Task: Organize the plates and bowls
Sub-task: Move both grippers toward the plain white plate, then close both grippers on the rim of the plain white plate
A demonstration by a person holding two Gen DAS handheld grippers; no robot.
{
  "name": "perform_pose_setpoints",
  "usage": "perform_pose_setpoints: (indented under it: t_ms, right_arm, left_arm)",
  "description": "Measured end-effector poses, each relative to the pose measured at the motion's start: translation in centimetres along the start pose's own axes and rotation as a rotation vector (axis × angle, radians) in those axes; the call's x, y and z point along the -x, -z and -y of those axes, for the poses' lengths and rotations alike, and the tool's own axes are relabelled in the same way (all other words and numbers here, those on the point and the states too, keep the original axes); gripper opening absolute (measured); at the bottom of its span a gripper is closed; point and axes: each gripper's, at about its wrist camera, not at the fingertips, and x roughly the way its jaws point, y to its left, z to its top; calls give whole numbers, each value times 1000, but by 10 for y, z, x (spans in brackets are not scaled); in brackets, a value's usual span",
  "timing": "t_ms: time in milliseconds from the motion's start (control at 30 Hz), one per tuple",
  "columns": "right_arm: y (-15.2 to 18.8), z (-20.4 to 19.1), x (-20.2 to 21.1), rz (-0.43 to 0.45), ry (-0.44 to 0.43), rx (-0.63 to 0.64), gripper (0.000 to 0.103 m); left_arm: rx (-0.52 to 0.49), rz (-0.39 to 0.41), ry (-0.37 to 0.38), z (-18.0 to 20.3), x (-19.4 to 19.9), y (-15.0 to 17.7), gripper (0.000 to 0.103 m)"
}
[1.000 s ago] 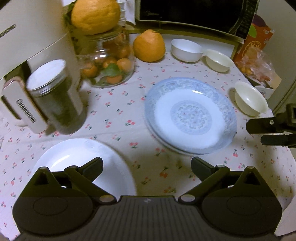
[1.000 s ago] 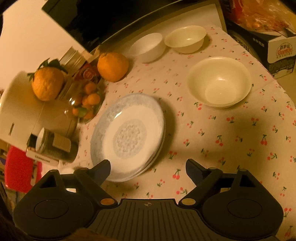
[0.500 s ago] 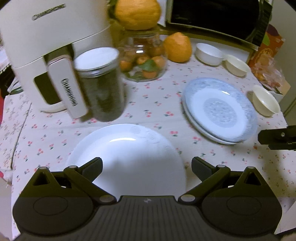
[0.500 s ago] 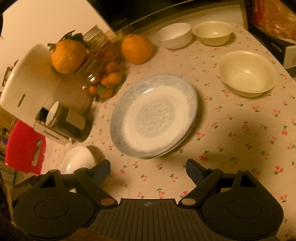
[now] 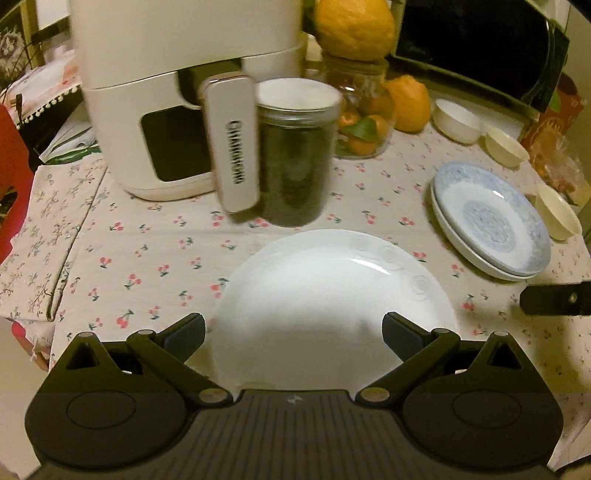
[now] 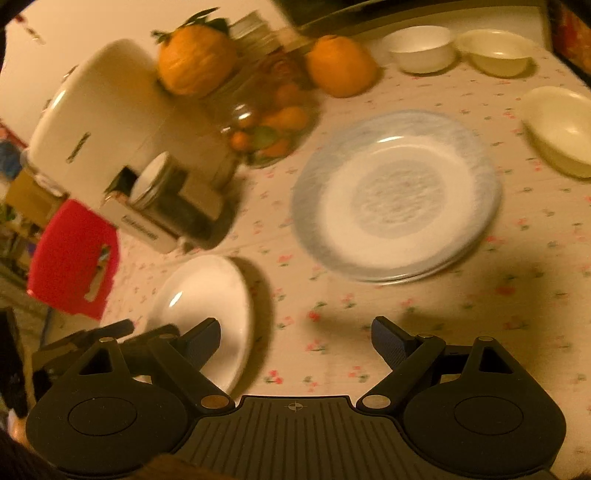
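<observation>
A plain white plate (image 5: 332, 295) lies on the cherry-print tablecloth right under my left gripper (image 5: 293, 338), which hangs open above its near half with nothing between the fingers. The same white plate (image 6: 207, 306) sits low left in the right wrist view. A stack of blue-patterned plates (image 5: 491, 221) lies to the right; the blue plates (image 6: 397, 195) fill the middle of the right wrist view. My right gripper (image 6: 295, 341) is open over bare cloth between the two. A white bowl (image 5: 456, 120) and two cream bowls (image 5: 506, 147) (image 5: 557, 216) stand at the far right.
A cream air fryer (image 5: 184, 92) and a dark lidded jar (image 5: 295, 155) stand close behind the white plate. A glass jar of small oranges (image 5: 360, 122) with large citrus fruits (image 5: 354, 27) (image 5: 408, 103) and a dark microwave (image 5: 480, 48) line the back. A red stool (image 6: 74, 258) stands beyond the table's left edge.
Both grippers swung left across the table. The white plate came from the left corner to directly under my left gripper; the blue plates slid to the right of that view. Both stayed open.
</observation>
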Motion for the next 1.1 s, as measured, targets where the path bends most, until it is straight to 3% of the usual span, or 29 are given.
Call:
perform_pose_setpoints:
  t_ms: [367,567,800,1100]
  right_arm:
    - [28,-27,-29,-23,-50,124,90]
    - [37,-35,-39,-16,-55,168,90]
    - [45,-46,-45,-13,-52,251,90]
    - [49,-56,-48,7,-52,286,90]
  left_arm:
    - [6,34,45,-36,-6,20,96]
    - [7,37,99,-43,-7,28,86]
    - [11,16,107,-46,-10,34,71]
    - [24,25,126,-45,-8,35,61]
